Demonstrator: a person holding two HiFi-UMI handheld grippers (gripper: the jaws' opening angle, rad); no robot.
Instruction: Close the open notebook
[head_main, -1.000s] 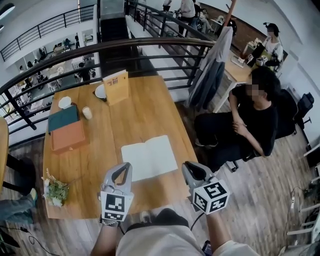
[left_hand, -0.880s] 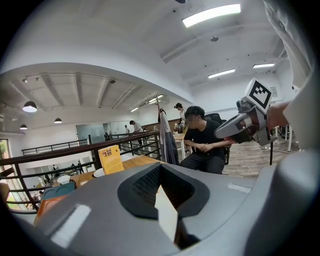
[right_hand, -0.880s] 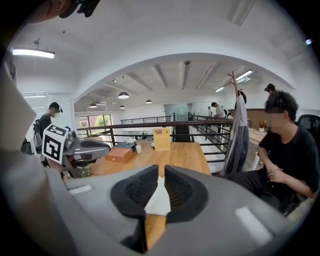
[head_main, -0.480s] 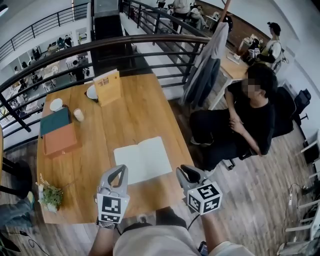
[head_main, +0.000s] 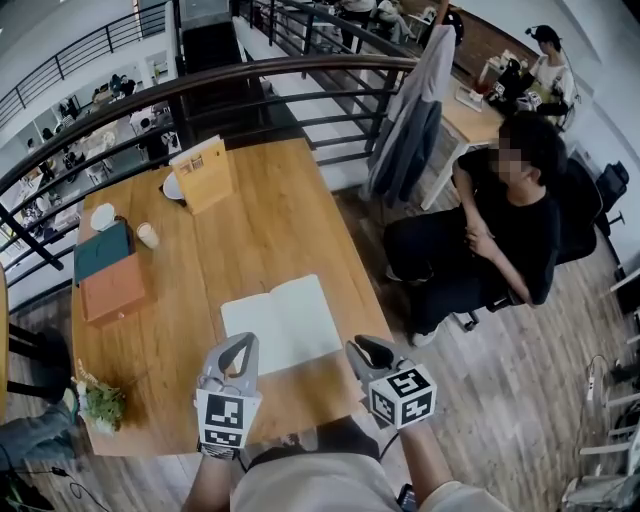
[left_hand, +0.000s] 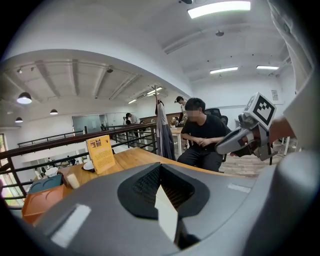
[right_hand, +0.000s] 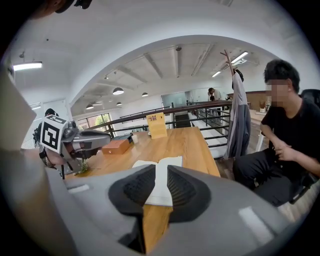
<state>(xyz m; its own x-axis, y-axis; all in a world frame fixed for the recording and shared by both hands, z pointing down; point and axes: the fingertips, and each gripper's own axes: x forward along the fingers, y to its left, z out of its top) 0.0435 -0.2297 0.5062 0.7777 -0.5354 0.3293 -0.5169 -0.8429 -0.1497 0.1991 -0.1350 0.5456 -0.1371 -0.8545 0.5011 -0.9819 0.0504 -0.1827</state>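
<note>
The left gripper (head_main: 243, 342) was nearest, held low at the table's near edge. Its jaws were together at the tips and clamped nothing. A sliver of white page showed through the slit behind them. The right gripper (head_main: 362, 346) was beside it, just off the notebook's near right corner. Its jaws stood a narrow way apart, having just been opening, with nothing between the pads. Only page and wood showed through the gap.

The notebook (head_main: 285, 320) lay open and flat on the wooden table (head_main: 250, 230), close to the near edge, with blank white pages up. In the head view the left gripper's tips overlapped its near left corner. The long axis of the spread ran left to right, its right end swung a little farther away. The spine pointed away from the person, leaning slightly left. In the right gripper view it lined up with that gripper's gap.

At the near left corner of the table sat a small plant (head_main: 102, 405). Farther along the left side lay an orange box (head_main: 112, 290), then a teal book (head_main: 103, 250) and a pale cup (head_main: 148, 235). An upright orange card (head_main: 203, 175) stood near the far edge. Beyond the table ran a dark railing (head_main: 280, 75). To the right a person in black (head_main: 510, 220) sat on a chair.
</note>
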